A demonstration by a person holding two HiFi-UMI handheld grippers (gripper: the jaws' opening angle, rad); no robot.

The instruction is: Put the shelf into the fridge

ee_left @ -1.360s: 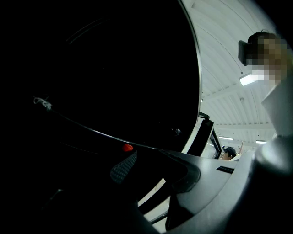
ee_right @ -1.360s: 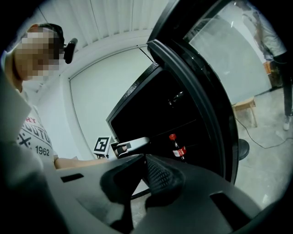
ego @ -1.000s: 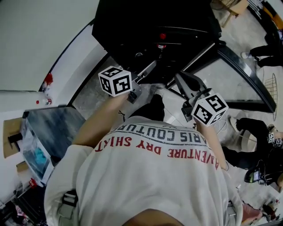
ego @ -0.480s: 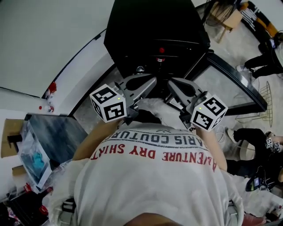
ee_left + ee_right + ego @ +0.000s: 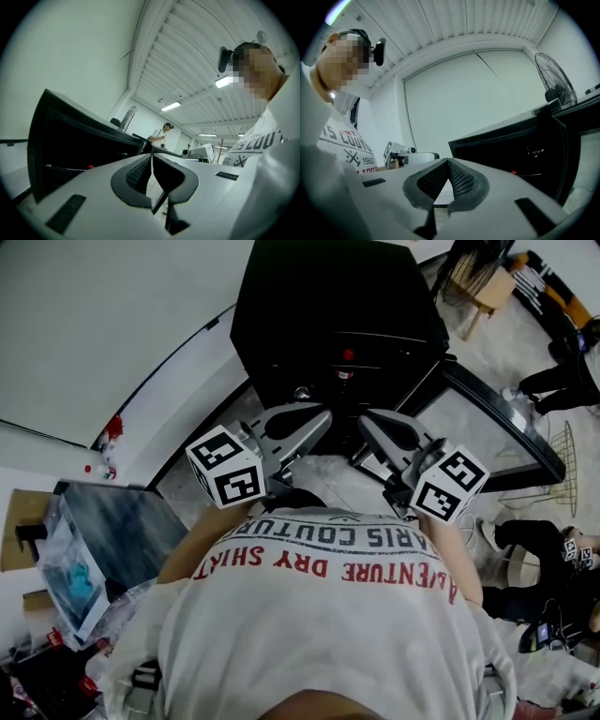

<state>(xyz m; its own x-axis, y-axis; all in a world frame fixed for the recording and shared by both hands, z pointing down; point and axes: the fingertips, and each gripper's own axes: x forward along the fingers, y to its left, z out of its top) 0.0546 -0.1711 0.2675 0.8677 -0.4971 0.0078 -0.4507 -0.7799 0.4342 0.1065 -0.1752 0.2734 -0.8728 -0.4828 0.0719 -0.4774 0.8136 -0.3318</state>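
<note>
The black fridge [image 5: 337, 296] fills the top centre of the head view, with its glass door [image 5: 492, 413] swung open toward the right. Below it, at mid-frame, the left gripper [image 5: 323, 416] and the right gripper [image 5: 367, 423] point side by side at the opening and stop short of it. The left gripper's jaws have just closed with nothing between them. The right gripper's jaws are also closed and empty. A thin pale edge, seemingly the shelf [image 5: 65, 167], crosses the dark interior, apart from both grippers.

Fridge [image 5: 337, 296] int. too dark f/ detail; bystander [image 5: 562, 379] cut off, rt edge.
</note>
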